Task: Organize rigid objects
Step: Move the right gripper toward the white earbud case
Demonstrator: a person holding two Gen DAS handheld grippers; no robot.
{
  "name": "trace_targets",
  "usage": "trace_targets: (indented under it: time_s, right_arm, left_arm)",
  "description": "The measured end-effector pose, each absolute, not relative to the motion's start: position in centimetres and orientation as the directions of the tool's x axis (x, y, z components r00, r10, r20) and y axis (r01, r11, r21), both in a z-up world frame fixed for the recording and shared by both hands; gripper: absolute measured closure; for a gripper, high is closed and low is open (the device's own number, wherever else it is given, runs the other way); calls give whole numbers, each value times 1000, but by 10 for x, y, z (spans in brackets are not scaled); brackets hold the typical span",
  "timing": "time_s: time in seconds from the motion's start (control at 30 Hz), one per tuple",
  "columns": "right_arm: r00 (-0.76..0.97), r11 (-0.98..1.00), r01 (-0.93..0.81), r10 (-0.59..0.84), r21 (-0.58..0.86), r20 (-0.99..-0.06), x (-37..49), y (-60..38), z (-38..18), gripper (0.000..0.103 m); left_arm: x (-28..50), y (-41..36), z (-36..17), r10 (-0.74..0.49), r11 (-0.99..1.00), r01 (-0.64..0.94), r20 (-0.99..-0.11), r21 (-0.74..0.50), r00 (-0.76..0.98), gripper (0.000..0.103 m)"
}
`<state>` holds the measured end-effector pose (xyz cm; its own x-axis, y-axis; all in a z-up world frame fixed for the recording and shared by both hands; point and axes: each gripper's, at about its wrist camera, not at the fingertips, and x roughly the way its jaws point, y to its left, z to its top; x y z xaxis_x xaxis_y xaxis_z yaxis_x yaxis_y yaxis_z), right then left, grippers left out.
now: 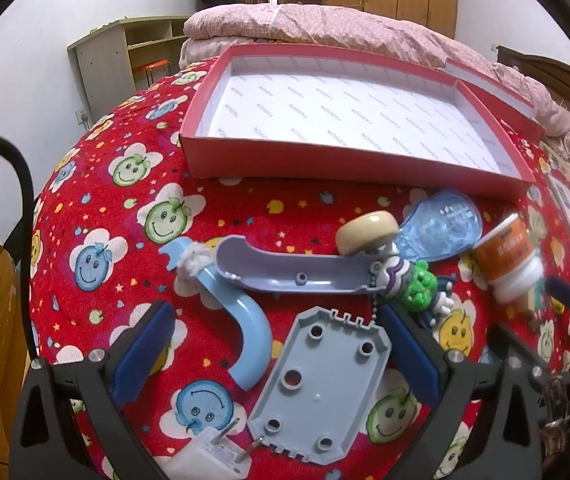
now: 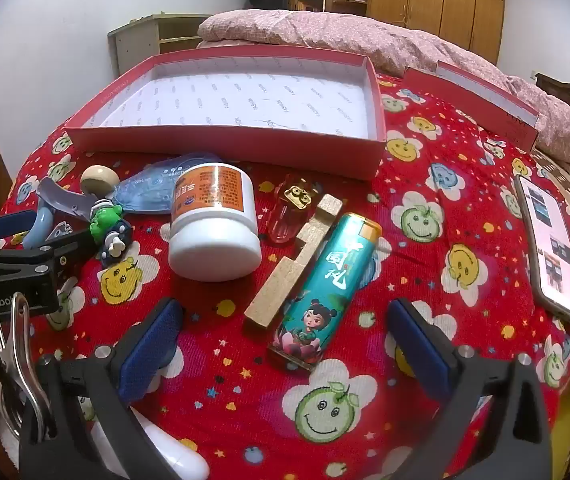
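Both hand-held grippers gape empty: left hand-held gripper (image 1: 275, 344) over grey plate (image 1: 319, 388), right hand-held gripper (image 2: 285, 336) over lighter (image 2: 325, 288); red box (image 2: 221, 142) empty, ready for sorting.

I read "中国风" down the teal lighter (image 2: 327, 280), "CORRECT" on the blue correction tape dispenser (image 2: 165, 188), and a repeated, illegible word across the red box's (image 2: 221, 142) lining.

Surface: bed under a red smiley-print cloth (image 2: 425, 184). Directly on it: shallow red box (image 2: 221, 142) at the back, second red box piece (image 2: 485, 100) back right, white jar (image 2: 213, 220), teal lighter (image 2: 325, 284), wooden block (image 2: 297, 260), red clear toy (image 2: 291, 212), phone (image 2: 549, 248), grey plate (image 1: 317, 384), blue curved piece (image 1: 245, 332), white plug (image 1: 209, 460).
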<state>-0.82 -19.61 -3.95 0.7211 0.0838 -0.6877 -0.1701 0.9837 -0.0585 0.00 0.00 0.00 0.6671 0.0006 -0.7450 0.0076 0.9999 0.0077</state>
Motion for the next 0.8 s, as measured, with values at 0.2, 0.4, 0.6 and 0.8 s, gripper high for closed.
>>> trace_targets:
  time_s: [0.2,0.4,0.6,0.8]
  right_arm:
    - [722,984,-170,83,-60,-687,-9,-196,-39,0]
    - [722,984,-170,82,-61,-687,-8,-196,-40,0]
    - [721,983,-171,81,-63,-689,-7,-195,-38,0]
    - [719,981,-189,107,-45,-687,-12,-195,-32,4]
  left_arm:
    - [0,0,0,0,1000,8,-745,7,667,0]
    - [0,0,0,-2,1000,10,-747,7,665,0]
    - [1,0,3,-8,1000,25,-758,10,652,0]
    - [-1,3,6,-26,999,46,-773,4,634,1]
